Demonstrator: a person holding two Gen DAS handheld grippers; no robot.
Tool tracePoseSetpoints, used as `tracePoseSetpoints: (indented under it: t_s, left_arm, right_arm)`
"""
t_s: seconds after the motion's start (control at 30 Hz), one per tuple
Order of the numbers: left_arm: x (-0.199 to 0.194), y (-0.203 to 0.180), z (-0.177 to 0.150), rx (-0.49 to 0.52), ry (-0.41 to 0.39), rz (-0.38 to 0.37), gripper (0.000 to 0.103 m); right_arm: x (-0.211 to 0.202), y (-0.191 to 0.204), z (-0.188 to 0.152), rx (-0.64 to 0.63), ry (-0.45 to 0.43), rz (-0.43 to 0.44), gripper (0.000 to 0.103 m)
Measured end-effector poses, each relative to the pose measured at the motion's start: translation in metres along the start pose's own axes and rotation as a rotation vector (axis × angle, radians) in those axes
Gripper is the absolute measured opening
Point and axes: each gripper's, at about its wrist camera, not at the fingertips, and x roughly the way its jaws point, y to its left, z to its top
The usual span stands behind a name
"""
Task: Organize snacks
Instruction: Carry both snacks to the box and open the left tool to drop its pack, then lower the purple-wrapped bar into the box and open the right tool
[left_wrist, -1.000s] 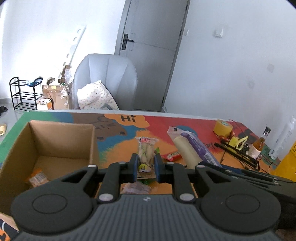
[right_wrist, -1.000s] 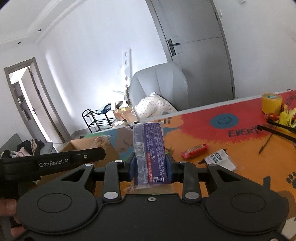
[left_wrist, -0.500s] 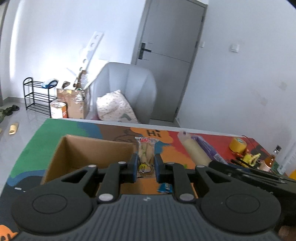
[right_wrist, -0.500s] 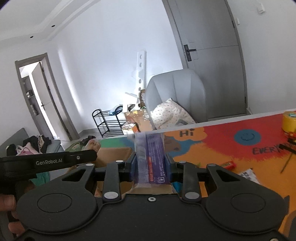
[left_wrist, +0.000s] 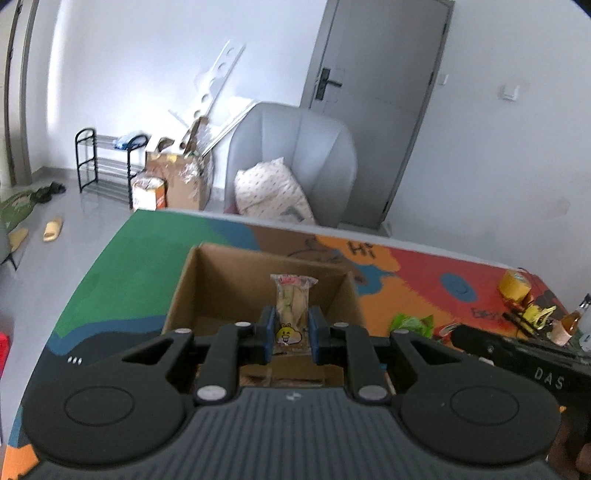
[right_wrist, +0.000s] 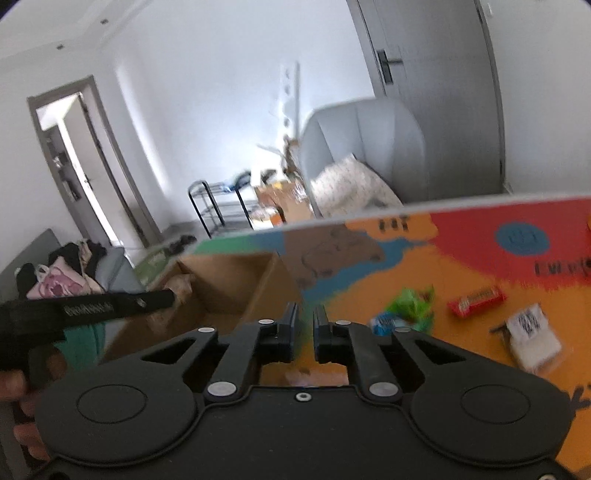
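My left gripper (left_wrist: 291, 334) is shut on a clear snack packet (left_wrist: 291, 306) with a yellow cartoon face and holds it upright over the open cardboard box (left_wrist: 184, 280). My right gripper (right_wrist: 303, 332) is empty, its jaws nearly together with a narrow gap, and sits just right of the box (right_wrist: 266, 284). On the colourful table mat (right_wrist: 461, 236) lie a green packet (right_wrist: 410, 306), a red bar (right_wrist: 476, 301), a small blue packet (right_wrist: 382, 321) and a white packet (right_wrist: 532, 336). The purple packet is out of sight.
A yellow tape roll (left_wrist: 514, 284), tools and a small bottle (left_wrist: 570, 325) lie at the table's right end. A grey armchair (left_wrist: 295, 155) with a pillow stands behind the table. The other gripper's body (left_wrist: 517, 354) reaches in from the right.
The purple packet is gone from my right gripper, whose jaws have closed to a narrow gap. My left gripper has carried its packet left, over the box.
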Motion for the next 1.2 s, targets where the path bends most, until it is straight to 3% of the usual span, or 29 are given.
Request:
tracePoseSetpoints:
  t_s: [0.07, 0.13, 0.3, 0.67, 0.8, 0.9, 0.93, 1.0, 1.2]
  left_arm:
    - [0.001, 0.004, -0.003, -0.006, 0.002, 0.016, 0.021]
    - [0.002, 0.009, -0.006, -0.021, 0.017, 0.016, 0.025]
    - [0.000, 0.017, -0.011, -0.038, 0.026, 0.022, 0.038]
    - [-0.020, 0.030, -0.018, -0.046, -0.019, 0.035, 0.064]
    - [-0.027, 0.036, -0.019, -0.061, -0.036, 0.042, 0.067]
    - [-0.030, 0.042, -0.020, -0.075, -0.041, 0.051, 0.068]
    - [-0.030, 0.043, -0.021, -0.079, -0.041, 0.055, 0.069]
    - [-0.030, 0.045, -0.022, -0.086, -0.042, 0.060, 0.069]
    - [-0.031, 0.050, -0.024, -0.110, -0.041, 0.063, 0.069]
  right_arm:
    - [0.003, -0.002, -0.008, 0.010, 0.031, -0.001, 0.017]
    - [0.005, -0.003, -0.014, 0.021, 0.056, -0.005, 0.028]
    - [0.013, -0.003, -0.027, 0.037, 0.103, -0.003, 0.044]
    - [0.037, 0.004, -0.049, 0.057, 0.210, 0.009, 0.057]
    - [0.045, 0.006, -0.056, 0.037, 0.229, -0.027, 0.057]
    - [0.048, 0.002, -0.062, 0.040, 0.237, -0.033, 0.045]
    - [0.047, 0.003, -0.063, 0.026, 0.230, -0.034, 0.035]
    - [0.045, 0.006, -0.063, 0.016, 0.225, -0.032, 0.031]
    - [0.025, 0.008, -0.051, 0.005, 0.140, -0.034, 0.028]
